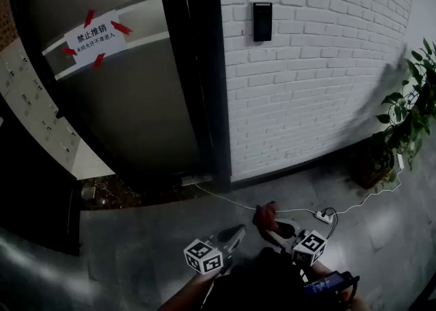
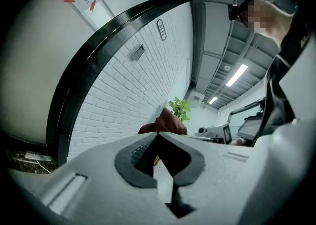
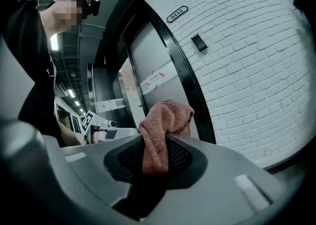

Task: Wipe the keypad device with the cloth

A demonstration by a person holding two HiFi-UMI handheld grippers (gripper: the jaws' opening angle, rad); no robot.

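Observation:
The keypad device (image 1: 262, 22) is a small black panel high on the white brick wall, right of the dark door frame; it also shows as keypad (image 2: 138, 52) and keypad (image 3: 199, 43). My right gripper (image 3: 157, 142) is shut on a reddish-brown cloth (image 3: 165, 120), which bunches up above the jaws. In the head view the right gripper (image 1: 269, 229) holds the cloth (image 1: 264, 215) low down, far below the keypad. My left gripper (image 1: 238, 230) is beside it, and in its own view the left gripper (image 2: 158, 134) has its tips together with nothing between them.
A glass door (image 1: 122, 98) with a taped paper sign (image 1: 95, 37) stands left of the black frame (image 1: 201, 71). A potted plant (image 1: 409, 115) is at the right. A white power strip (image 1: 323, 218) and its cable lie on the grey floor by the wall.

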